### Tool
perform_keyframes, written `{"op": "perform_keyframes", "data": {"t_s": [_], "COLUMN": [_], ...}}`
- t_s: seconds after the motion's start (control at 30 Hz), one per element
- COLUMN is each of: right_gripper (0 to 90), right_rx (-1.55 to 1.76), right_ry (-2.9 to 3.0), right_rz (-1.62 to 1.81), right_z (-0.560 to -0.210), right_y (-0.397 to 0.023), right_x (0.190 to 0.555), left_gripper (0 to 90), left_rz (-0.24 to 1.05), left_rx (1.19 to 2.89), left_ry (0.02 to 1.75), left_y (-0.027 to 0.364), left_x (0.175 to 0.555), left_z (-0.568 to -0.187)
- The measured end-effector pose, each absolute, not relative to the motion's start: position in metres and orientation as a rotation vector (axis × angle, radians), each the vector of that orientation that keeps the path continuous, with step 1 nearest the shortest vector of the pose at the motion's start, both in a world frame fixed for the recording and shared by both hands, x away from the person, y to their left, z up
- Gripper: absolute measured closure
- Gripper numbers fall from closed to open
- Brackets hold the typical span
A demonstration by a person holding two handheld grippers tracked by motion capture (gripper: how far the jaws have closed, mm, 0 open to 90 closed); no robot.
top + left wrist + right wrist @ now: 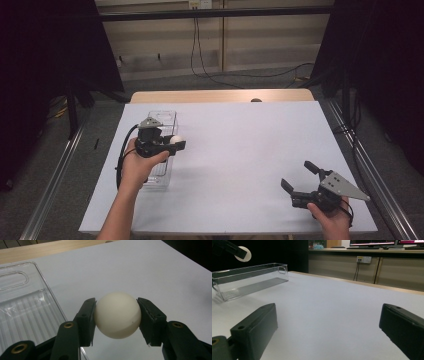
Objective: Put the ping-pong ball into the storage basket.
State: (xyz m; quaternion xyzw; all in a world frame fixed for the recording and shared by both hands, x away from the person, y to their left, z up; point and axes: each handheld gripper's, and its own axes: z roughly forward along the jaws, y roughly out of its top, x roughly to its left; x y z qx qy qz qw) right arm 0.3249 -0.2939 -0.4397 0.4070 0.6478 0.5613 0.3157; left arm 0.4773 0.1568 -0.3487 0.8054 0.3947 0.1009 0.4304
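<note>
At the near right corner of the surface (240,150) the right tongs (299,181) rest low in the person's hand, released, the jaws standing wide with nothing between them, well apart from the work. Farther in, toward the left edge, the left tongs (117,315) are clenched on the white ball (117,318), one pad pressing each side of it; the high view puts the ball (176,139) lifted clear of the surface, just beside the right long wall of the clear plastic tray (167,120), which lies lengthwise along the left edge and looks empty. The step in hand seems to be the carry: the ball is gripped and raised but not yet over the tray's floor. The next move likely calls for a short shift toward the left edge so the ball clears the tray's wall, then a gentle descent before the jaws part, since a round, light ball let go from any height would probably bounce or roll along the ribbed bottom. Beyond the far edge the bare wood strip of the table shows.
</note>
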Motion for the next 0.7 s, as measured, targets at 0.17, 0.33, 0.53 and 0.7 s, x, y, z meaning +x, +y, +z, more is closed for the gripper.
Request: {"op": "perform_keyframes", "data": {"t_s": [0.17,0.33,0.53,0.7], "right_gripper": [1.4,1.4,1.4,1.4], "right_rx": [1.063,1.065,1.065,1.066], "right_ry": [1.716,1.713,1.714,1.713], "right_rz": [1.479,1.48,1.479,1.48], "right_z": [-0.44,-0.44,-0.44,-0.44], "right_y": [-0.294,-0.294,-0.294,-0.294], "right_x": [0.325,0.325,0.325,0.325], "left_gripper": [51.1,51.1,51.2,51.1], "left_rz": [0.255,0.261,0.272,0.278], "left_rx": [1.991,1.989,1.976,1.97], "left_ry": [0.988,0.989,1.007,1.018], "left_y": [0.16,0.164,0.168,0.172], "left_x": [0.478,0.478,0.478,0.477], "left_z": [-0.348,-0.347,-0.347,-0.347]}}
